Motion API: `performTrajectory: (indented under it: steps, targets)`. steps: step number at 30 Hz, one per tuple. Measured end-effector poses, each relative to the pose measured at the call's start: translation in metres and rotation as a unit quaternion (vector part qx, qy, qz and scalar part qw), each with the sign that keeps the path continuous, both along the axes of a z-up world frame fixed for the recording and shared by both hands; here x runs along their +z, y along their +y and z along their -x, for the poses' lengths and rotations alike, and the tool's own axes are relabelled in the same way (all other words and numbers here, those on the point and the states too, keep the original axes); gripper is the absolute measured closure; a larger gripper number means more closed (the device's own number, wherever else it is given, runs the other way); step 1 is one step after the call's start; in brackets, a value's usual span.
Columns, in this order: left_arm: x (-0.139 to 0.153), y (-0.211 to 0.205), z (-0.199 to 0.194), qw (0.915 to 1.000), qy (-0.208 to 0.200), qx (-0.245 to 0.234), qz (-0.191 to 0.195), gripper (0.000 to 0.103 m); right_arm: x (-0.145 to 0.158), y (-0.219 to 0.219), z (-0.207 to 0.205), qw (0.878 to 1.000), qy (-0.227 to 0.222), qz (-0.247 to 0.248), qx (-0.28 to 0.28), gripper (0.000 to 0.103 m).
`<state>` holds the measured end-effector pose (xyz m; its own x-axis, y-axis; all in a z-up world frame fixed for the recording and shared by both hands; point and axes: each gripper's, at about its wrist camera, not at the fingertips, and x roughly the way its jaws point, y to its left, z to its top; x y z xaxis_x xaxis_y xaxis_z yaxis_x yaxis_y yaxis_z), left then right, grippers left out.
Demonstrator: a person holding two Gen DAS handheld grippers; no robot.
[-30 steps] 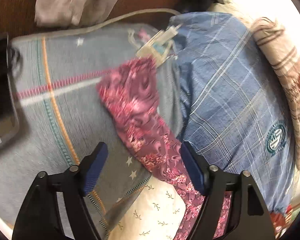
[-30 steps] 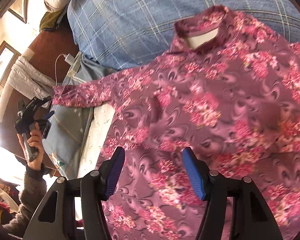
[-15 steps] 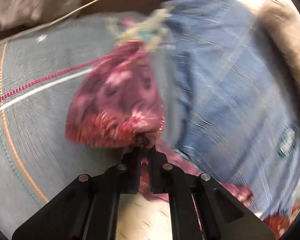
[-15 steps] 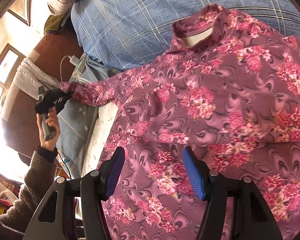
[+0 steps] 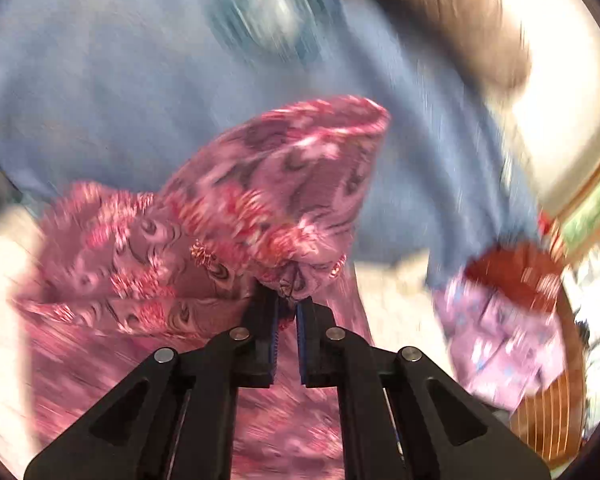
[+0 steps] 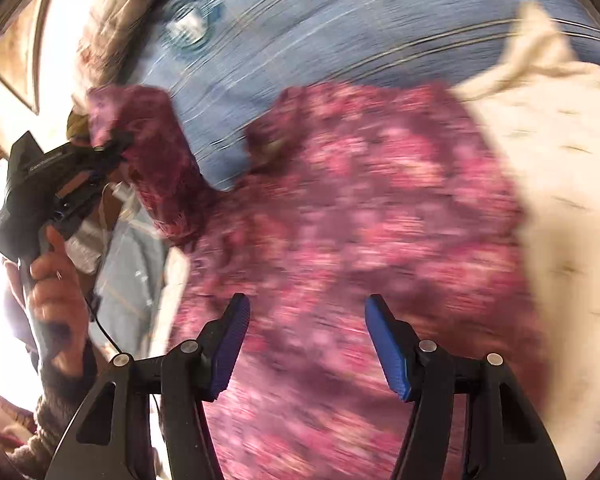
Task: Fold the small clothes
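Left wrist view. My left gripper is clamped narrow on the cuff end of the floral top's sleeve; the cloth bunches right at the tips and balloons up and ahead of them. The body of the floral top lies below and to the left of the tool, partly under it, on the cream sheet. The sleeve's long axis runs from the tips back down-left toward the body, so I judge that the fold goes that way: carry the cuff across onto the torso. Blue checked bedding lies beyond; a lilac garment sits off to the right. The view is heavily blurred.

Against a second ago: then these jaws stood wide above the sleeve lying flat on grey cloth. Now they are pinched on it and swung over blue bedding.

Right wrist view. My right gripper stands wide and holds nothing; the floral top spreads directly beneath and ahead of its fingers, with its collar ahead and slightly left. The left gripper is up at far left in the person's left hand, with the sleeve lifted and draped from it. The left hand alone holds the sleeve; I judge that the right is placed to pin the torso.

Against the earlier frame: the sleeve lay stretched out flat to the left, ungripped. Now it is raised and curling inward.
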<state>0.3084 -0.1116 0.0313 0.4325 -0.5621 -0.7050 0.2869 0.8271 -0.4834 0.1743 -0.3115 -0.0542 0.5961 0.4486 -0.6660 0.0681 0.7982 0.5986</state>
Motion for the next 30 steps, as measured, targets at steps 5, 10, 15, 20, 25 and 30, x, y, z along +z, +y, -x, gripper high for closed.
performTrajectory:
  steps: [5,10,15,20,25,30]
  targets:
    - [-0.074,-0.086,0.024,0.9883,0.086,-0.064,-0.109,0.085,-0.002,-0.053,0.033,0.998,0.009,0.021,-0.053,0.041]
    - [-0.052,-0.040,0.049,0.9916,0.093,-0.073,-0.052,0.057,0.007,-0.076,0.043,0.997,-0.007,0.005,-0.074,0.040]
    - [-0.018,0.081,0.050,0.9976,0.030,0.051,-0.036,0.023,0.009,-0.065,0.017,0.996,-0.019,-0.056,-0.070,0.031]
    - [-0.061,0.163,0.014,0.9855,0.114,0.126,-0.002,0.023,-0.018,-0.038,-0.014,0.988,0.038,-0.134,-0.072,0.031]
    - [-0.106,0.162,-0.024,0.9745,0.174,0.142,-0.005,0.024,-0.044,-0.028,-0.045,0.981,0.080,-0.148,-0.094,0.039]
    - [-0.097,0.160,-0.039,0.9732,0.172,0.148,0.038,0.096,0.001,-0.024,-0.074,0.995,0.026,-0.083,-0.057,0.092]
